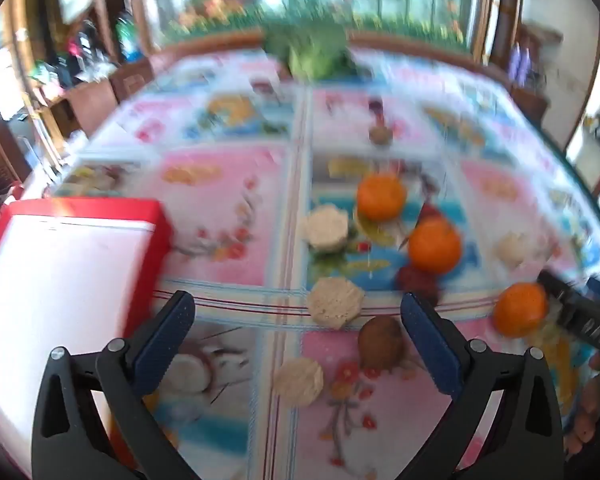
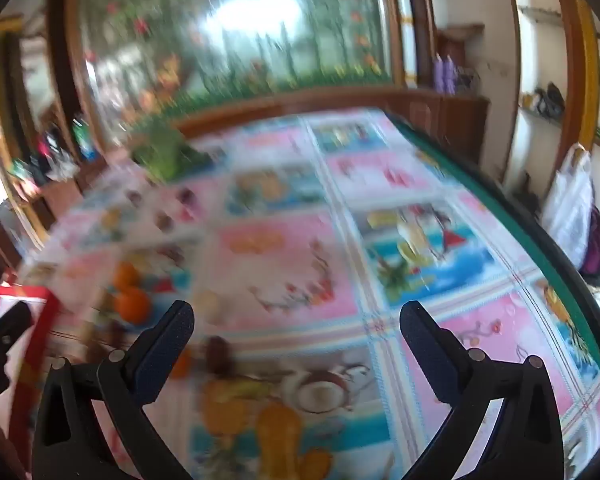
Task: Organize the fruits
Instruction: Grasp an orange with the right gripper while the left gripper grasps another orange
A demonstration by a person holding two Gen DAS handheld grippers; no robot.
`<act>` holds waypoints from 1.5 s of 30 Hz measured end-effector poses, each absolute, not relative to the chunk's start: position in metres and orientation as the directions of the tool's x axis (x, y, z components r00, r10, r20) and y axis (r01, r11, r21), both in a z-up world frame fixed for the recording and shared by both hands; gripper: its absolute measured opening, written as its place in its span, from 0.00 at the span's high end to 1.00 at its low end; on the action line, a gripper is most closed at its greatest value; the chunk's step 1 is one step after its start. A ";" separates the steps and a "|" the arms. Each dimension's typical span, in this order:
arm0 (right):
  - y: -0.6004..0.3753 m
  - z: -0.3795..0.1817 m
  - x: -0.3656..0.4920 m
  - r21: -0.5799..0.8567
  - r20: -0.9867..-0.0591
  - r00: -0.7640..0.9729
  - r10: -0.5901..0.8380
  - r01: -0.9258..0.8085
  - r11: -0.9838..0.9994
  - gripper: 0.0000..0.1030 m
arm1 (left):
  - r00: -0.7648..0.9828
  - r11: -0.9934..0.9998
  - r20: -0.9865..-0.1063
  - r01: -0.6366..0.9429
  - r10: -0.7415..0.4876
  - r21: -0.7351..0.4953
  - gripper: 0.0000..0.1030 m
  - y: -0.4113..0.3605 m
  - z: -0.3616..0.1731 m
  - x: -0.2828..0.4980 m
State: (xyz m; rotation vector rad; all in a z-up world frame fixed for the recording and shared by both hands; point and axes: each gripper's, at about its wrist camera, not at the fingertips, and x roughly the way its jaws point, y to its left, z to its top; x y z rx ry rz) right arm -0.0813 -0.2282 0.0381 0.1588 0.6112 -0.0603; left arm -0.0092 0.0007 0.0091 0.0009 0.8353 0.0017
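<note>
Both views are motion-blurred. In the left wrist view three oranges lie on the patterned tablecloth, with several pale foam fruit nets and a brown kiwi near them. A red box with a white inside stands at the left. My left gripper is open and empty above the nets and kiwi. My right gripper is open and empty over the cloth; it also shows at the right edge of the left wrist view beside the third orange. Oranges appear at left.
A leafy green vegetable lies at the far end of the table. Another small brown fruit sits further back. The table's green rim curves along the right. Cabinets and a white bag stand beyond it.
</note>
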 end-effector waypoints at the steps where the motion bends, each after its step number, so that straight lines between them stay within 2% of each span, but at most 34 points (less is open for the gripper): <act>1: -0.221 0.043 -0.089 0.144 -0.543 0.839 0.034 0.052 0.988 0.01 | 0.700 1.000 -0.714 -0.002 0.007 0.008 0.00 0.001 0.020 -0.019; 4: -0.206 0.048 -0.098 0.142 -0.515 0.853 0.083 -0.011 0.990 0.01 | 0.779 0.998 -0.625 -0.021 0.051 0.055 0.00 0.000 0.051 -0.050; 7: -0.196 0.047 -0.100 0.125 -0.507 0.856 0.103 -0.045 0.991 0.01 | 0.825 0.998 -0.563 -0.015 0.046 0.060 0.00 0.000 0.071 -0.073; 22: -0.185 0.042 -0.098 0.104 -0.515 0.844 0.150 -0.112 0.988 0.02 | 0.833 0.999 -0.551 -0.037 0.052 0.037 0.00 0.011 0.076 -0.079; 25: -0.181 0.041 -0.098 0.102 -0.526 0.832 0.177 -0.145 0.984 0.09 | 0.832 0.999 -0.552 -0.046 0.047 0.016 0.00 0.015 0.073 -0.080; 30: -0.170 0.031 -0.090 0.114 -0.590 0.770 0.245 -0.221 0.969 0.29 | 0.813 0.998 -0.579 -0.053 0.059 0.028 0.00 0.020 0.068 -0.070; 32: -0.168 0.025 -0.085 0.129 -0.618 0.739 0.268 -0.241 0.962 0.33 | 0.804 0.998 -0.591 -0.057 0.067 0.035 0.00 0.024 0.065 -0.066; 36: -0.166 0.014 -0.071 0.159 -0.677 0.683 0.274 -0.229 0.961 0.45 | 0.786 0.997 -0.613 -0.054 0.077 0.056 0.00 0.037 0.057 -0.057; 40: -0.170 0.005 -0.056 0.206 -0.714 0.639 0.286 -0.199 0.958 0.52 | 0.753 0.997 -0.655 -0.024 0.063 0.068 0.00 0.045 0.047 -0.047; 45: -0.164 -0.003 -0.048 0.176 -0.747 0.609 0.267 -0.207 0.962 0.67 | 0.718 0.994 -0.696 0.065 0.014 0.087 0.00 0.031 0.044 -0.036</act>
